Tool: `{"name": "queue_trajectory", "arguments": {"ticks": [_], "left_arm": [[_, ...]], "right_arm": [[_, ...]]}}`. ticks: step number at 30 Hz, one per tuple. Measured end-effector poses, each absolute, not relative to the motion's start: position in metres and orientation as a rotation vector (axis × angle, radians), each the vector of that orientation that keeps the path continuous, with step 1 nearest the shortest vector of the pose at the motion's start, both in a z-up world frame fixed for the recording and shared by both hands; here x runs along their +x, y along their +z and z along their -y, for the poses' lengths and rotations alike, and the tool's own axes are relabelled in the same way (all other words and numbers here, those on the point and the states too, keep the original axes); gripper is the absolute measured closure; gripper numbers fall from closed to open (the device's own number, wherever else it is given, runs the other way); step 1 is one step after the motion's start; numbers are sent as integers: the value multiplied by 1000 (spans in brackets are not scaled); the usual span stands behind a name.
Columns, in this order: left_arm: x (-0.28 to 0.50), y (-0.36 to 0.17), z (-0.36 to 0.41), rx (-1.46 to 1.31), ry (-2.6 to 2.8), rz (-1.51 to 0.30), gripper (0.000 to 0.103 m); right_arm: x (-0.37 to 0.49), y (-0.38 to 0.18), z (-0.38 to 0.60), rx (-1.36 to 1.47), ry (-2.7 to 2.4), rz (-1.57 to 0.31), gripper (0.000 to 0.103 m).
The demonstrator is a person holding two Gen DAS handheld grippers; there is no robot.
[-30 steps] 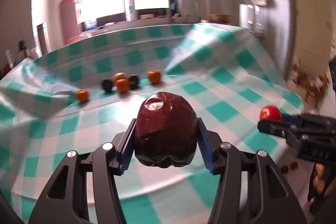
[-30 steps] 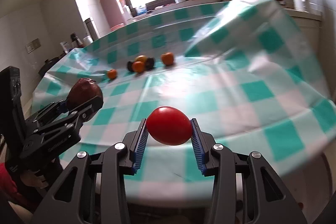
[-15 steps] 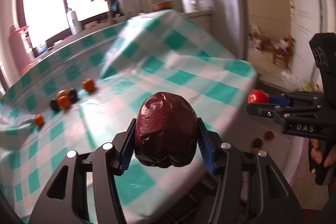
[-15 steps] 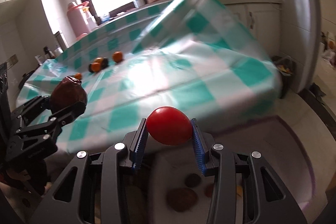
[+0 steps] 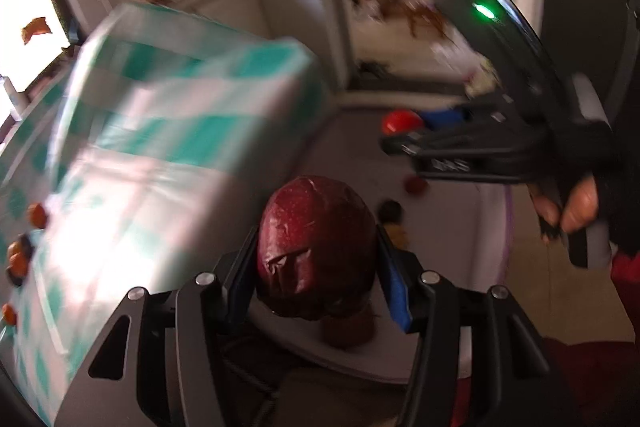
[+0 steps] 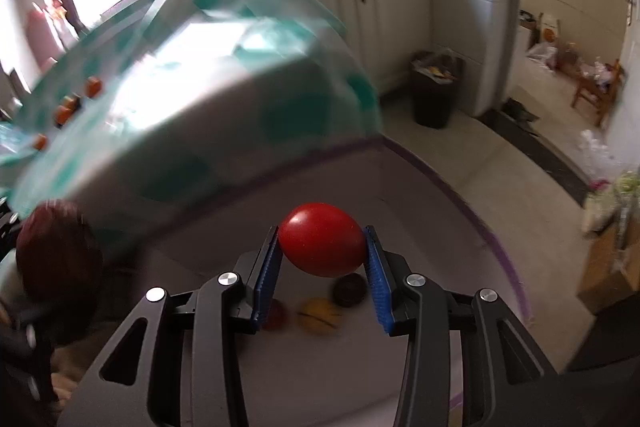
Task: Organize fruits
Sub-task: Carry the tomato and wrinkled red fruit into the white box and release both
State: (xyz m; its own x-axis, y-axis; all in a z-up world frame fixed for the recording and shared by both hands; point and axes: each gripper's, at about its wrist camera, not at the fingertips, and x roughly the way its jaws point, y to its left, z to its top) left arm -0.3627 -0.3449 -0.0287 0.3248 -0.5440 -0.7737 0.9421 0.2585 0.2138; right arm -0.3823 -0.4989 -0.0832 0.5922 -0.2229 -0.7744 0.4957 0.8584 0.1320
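The left hand-held gripper (image 5: 316, 269) clamps a dark red fruit (image 5: 316, 247); the right hand-held gripper (image 6: 322, 267) clamps a red tomato (image 6: 322, 245). A second ago both hung over the checked bench (image 6: 224, 95); now they have swung off its edge, above a grey tub (image 6: 420, 195) beside it, where small fruits (image 6: 320, 315) lie. Release is likely next.

From my left wrist feed the checked tablecloth (image 5: 168, 131) is smeared by motion; the small orange fruits (image 5: 18, 259) at its left edge are partly cut off. The dark red fruit (image 5: 316, 247) hides most of a brownish item (image 5: 348, 331) below. On my right wrist feed, the basin fruits (image 6: 318, 315) are blurred, kinds indeterminate.
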Motion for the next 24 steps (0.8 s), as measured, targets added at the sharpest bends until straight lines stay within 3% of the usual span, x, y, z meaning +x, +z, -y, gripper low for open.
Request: {"name": "queue_trajectory", "arguments": {"ticks": [11, 24], "left_arm": [[-357, -126, 398, 919, -1220, -1002, 49], [-373, -158, 410, 1058, -1268, -1043, 48]], "right_arm": [[-380, -156, 510, 281, -482, -1168, 62], [-375, -184, 495, 226, -446, -1303, 61]]}}
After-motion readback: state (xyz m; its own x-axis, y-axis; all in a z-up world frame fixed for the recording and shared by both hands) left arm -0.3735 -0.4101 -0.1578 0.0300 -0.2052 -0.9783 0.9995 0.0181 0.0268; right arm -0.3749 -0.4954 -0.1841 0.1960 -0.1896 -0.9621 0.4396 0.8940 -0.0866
